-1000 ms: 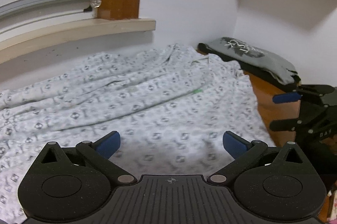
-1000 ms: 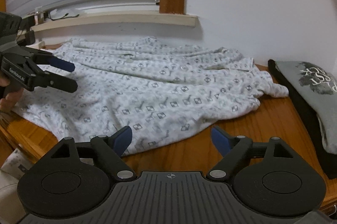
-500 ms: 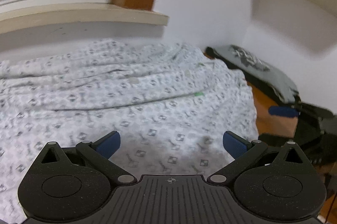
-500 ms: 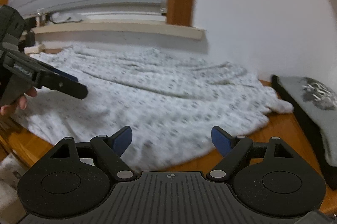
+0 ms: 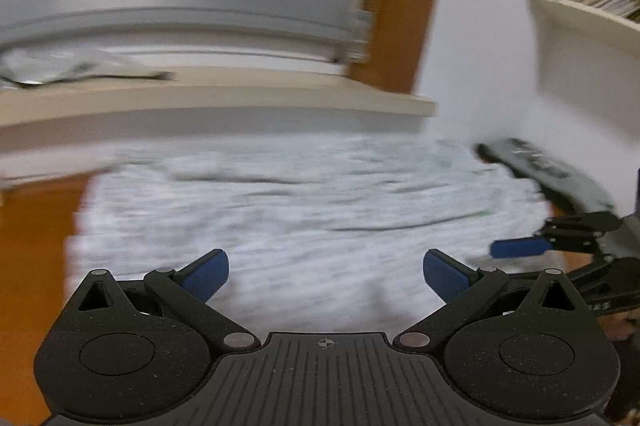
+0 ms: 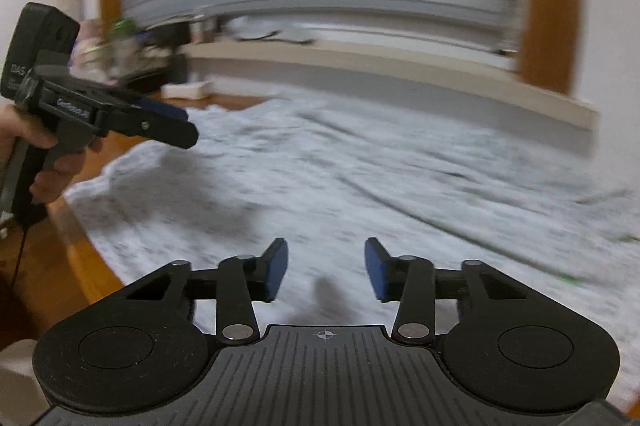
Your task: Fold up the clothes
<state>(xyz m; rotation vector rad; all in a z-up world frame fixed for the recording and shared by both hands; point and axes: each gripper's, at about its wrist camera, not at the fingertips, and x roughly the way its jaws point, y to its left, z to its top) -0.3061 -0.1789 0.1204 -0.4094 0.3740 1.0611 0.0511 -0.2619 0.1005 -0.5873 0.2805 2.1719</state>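
Garments: I count two, one white patterned garment (image 5: 320, 209) spread across the desk (image 5: 36, 226), one grey folded garment (image 5: 560, 173) at the desk's far right corner.
Left tongs (image 5: 325, 276): wide open above the white garment, empty.
Right tongs (image 6: 326, 272): closing, nothing between them.

maybe "das" on left gripper (image 6: 162, 123).
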